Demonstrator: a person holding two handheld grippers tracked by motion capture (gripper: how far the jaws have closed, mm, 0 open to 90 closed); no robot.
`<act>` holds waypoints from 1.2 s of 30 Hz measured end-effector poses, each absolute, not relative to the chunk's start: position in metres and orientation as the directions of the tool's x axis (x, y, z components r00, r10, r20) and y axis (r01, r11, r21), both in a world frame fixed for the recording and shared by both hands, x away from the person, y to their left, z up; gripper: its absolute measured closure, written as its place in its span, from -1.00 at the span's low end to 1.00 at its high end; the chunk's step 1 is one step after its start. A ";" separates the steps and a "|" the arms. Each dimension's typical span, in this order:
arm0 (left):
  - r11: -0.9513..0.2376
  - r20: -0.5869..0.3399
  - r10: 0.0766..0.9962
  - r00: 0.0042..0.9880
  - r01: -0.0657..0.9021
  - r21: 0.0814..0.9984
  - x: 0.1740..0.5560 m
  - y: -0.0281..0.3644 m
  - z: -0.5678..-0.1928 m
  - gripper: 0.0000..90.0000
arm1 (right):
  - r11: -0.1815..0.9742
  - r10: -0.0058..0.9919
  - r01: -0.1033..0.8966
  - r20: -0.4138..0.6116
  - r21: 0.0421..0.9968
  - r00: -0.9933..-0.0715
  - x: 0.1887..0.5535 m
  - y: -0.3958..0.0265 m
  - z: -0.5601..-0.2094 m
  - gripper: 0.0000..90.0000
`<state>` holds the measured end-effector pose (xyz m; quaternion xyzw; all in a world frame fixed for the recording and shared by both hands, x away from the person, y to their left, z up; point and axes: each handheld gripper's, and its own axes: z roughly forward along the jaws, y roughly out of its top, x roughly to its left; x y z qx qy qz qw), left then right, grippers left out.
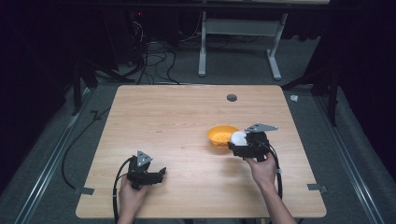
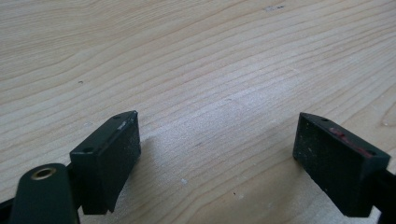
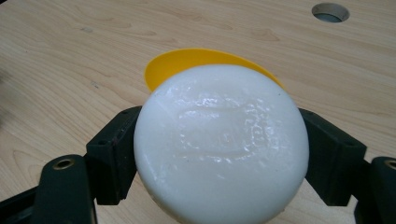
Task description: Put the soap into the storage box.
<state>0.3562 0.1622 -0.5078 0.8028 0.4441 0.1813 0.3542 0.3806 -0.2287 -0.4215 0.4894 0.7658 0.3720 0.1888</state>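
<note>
- The round white soap (image 3: 220,144) sits close up in the right gripper view, squeezed between the jaws of the right gripper (image 1: 239,143).
- It hangs at the near edge of the yellow bowl (image 1: 221,134) on the tabletop (image 1: 177,121).
- The soap looks shiny and slippery. It could slide out and miss the bowl, or bump the rim and tip it.
- The left gripper (image 1: 161,173) rests low over the tabletop, jaws wide apart, holding nothing.

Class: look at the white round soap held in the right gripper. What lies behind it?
Behind the white soap, clamped in the right gripper, sits a yellow bowl on the table. The soap covers most of the bowl, so its inside stays unseen.
</note>
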 end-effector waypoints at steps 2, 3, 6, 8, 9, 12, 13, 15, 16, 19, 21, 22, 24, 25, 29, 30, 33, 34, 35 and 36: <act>-0.355 -0.023 0.841 0.540 0.585 0.729 0.356 0.162 -0.508 -0.66 | 0.249 0.888 0.608 0.072 0.754 -0.454 0.382 -0.227 -0.420 -0.48; -0.355 -0.023 0.841 0.540 0.585 0.729 0.356 0.162 -0.508 -0.66 | 0.249 0.888 0.606 0.072 0.755 -0.454 0.383 -0.227 -0.420 -0.48; -0.355 -0.023 0.841 0.540 0.585 0.729 0.356 0.162 -0.508 -0.66 | 0.250 0.886 0.608 0.075 0.753 -0.457 0.386 -0.226 -0.419 -0.48; -0.355 -0.023 0.841 0.540 0.585 0.730 0.356 0.162 -0.508 -0.66 | 0.249 0.887 0.610 0.076 0.752 -0.456 0.388 -0.225 -0.419 -0.48; -0.355 -0.023 0.841 0.540 0.585 0.730 0.356 0.162 -0.508 -0.66 | 0.249 0.887 0.610 0.076 0.752 -0.456 0.388 -0.225 -0.419 -0.48; -0.355 -0.023 0.841 0.540 0.585 0.730 0.356 0.162 -0.508 -0.66 | 0.251 0.886 0.612 0.077 0.750 -0.457 0.391 -0.224 -0.417 -0.48; -0.355 -0.024 0.841 0.540 0.585 0.730 0.356 0.162 -0.508 -0.66 | 0.252 0.886 0.612 0.076 0.750 -0.458 0.392 -0.223 -0.417 -0.48; -0.355 -0.023 0.841 0.540 0.585 0.730 0.356 0.162 -0.508 -0.66 | 0.256 0.885 0.613 0.074 0.748 -0.460 0.394 -0.223 -0.416 -0.48; -0.355 -0.023 0.841 0.540 0.585 0.730 0.356 0.162 -0.508 -0.66 | 0.256 0.885 0.614 0.075 0.747 -0.460 0.395 -0.222 -0.416 -0.48; -0.355 -0.023 0.841 0.540 0.585 0.729 0.356 0.162 -0.508 -0.66 | 0.256 0.885 0.615 0.075 0.746 -0.460 0.396 -0.221 -0.415 -0.48; -0.355 -0.023 0.841 0.540 0.585 0.729 0.356 0.162 -0.508 -0.66 | 0.260 0.882 0.616 0.076 0.744 -0.464 0.399 -0.220 -0.416 -0.48; -0.355 -0.023 0.841 0.540 0.585 0.730 0.356 0.162 -0.508 -0.66 | 0.259 0.883 0.618 0.077 0.742 -0.462 0.400 -0.219 -0.417 -0.48; -0.355 -0.023 0.841 0.540 0.585 0.730 0.356 0.162 -0.508 -0.66 | 0.260 0.884 0.625 0.079 0.736 -0.461 0.403 -0.218 -0.418 -0.48; -0.355 -0.023 0.841 0.540 0.585 0.730 0.356 0.162 -0.508 -0.66 | 0.260 0.884 0.625 0.079 0.736 -0.461 0.403 -0.218 -0.418 -0.48; -0.355 -0.023 0.841 0.540 0.585 0.729 0.356 0.162 -0.508 -0.66 | 0.259 0.885 0.629 0.081 0.733 -0.459 0.407 -0.215 -0.418 -0.48; -0.355 -0.023 0.841 0.540 0.585 0.729 0.356 0.162 -0.508 -0.66 | 0.259 0.885 0.629 0.081 0.733 -0.459 0.407 -0.215 -0.418 -0.48; -0.355 -0.023 0.841 0.540 0.585 0.729 0.356 0.162 -0.508 -0.66 | 0.267 0.885 0.631 0.075 0.729 -0.460 0.409 -0.213 -0.417 -0.48; -0.355 -0.023 0.841 0.540 0.585 0.730 0.356 0.162 -0.508 -0.66 | 0.267 0.884 0.632 0.075 0.727 -0.461 0.411 -0.211 -0.418 -0.48; -0.355 -0.023 0.841 0.540 0.585 0.730 0.356 0.162 -0.508 -0.66 | 0.267 0.884 0.632 0.075 0.727 -0.461 0.411 -0.211 -0.418 -0.48; -0.355 -0.023 0.841 0.540 0.585 0.729 0.356 0.162 -0.508 -0.66 | 0.276 0.883 0.634 0.070 0.722 -0.464 0.414 -0.209 -0.419 -0.48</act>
